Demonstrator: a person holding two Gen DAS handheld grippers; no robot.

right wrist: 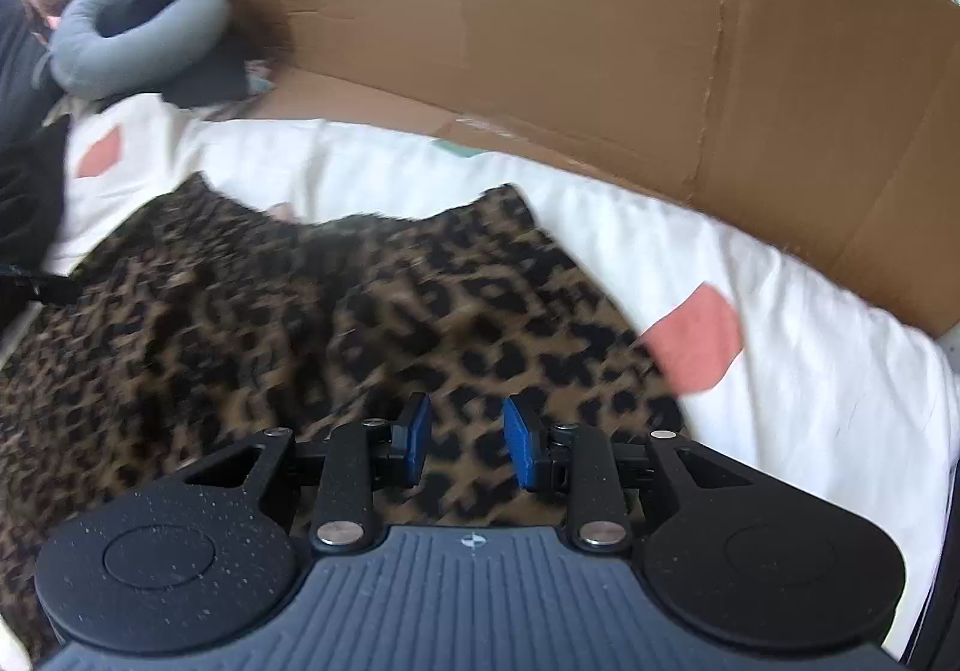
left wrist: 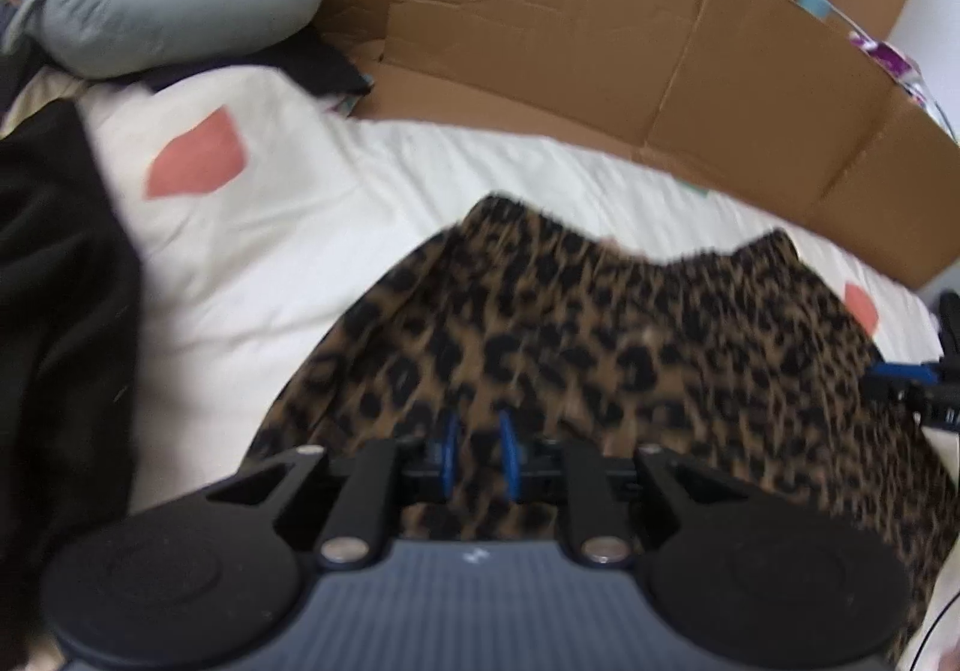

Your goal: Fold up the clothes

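The left claw is hanging a little open over the leopard cloth, gripping nothing. The right claw is gaping wider, empty too. The cloth is lying on the white bed. A grab now could bunch it up.

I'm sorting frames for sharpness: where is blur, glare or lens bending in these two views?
Left wrist view: the leopard-print garment is motion-smeared, the brown cardboard wall bows with fisheye curvature, and the top-left corner is blown out. Right wrist view: the same garment blurs, while the blue finger pads stay fairly sharp.
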